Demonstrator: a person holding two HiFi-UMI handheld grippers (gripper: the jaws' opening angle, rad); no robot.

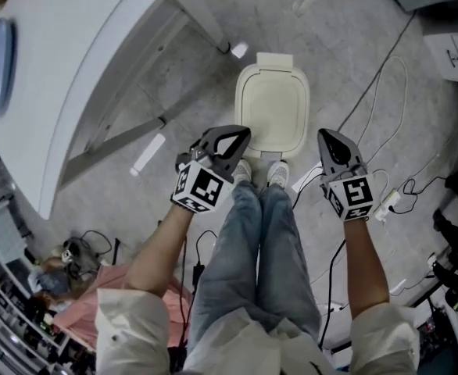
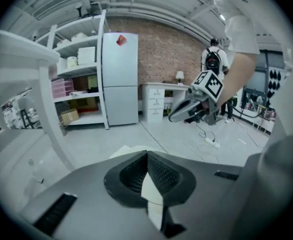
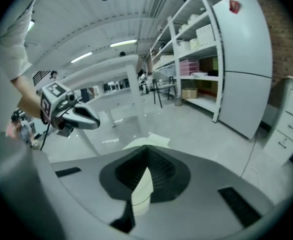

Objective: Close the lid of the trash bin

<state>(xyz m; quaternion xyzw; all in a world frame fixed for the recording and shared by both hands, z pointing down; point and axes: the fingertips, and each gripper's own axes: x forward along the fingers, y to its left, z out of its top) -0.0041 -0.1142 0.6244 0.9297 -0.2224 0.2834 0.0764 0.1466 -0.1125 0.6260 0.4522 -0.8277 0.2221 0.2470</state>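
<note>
On the floor just ahead of the shoes (image 1: 260, 172), trash bin (image 1: 245, 92) lies below and between both tools, long axis running away from the person; left gripper (image 1: 241, 134) sits over its near-left corner, right gripper (image 1: 326, 137) slightly wider. Both jaw pairs together, nothing held; cream lid (image 1: 273, 114) looks flat and seated, so probably already closed.

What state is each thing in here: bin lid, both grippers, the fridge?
trash bin lid: closed, flat on the bin
left gripper: shut, empty, held above the bin
right gripper: shut, empty, held above the bin
fridge: doors shut
</note>
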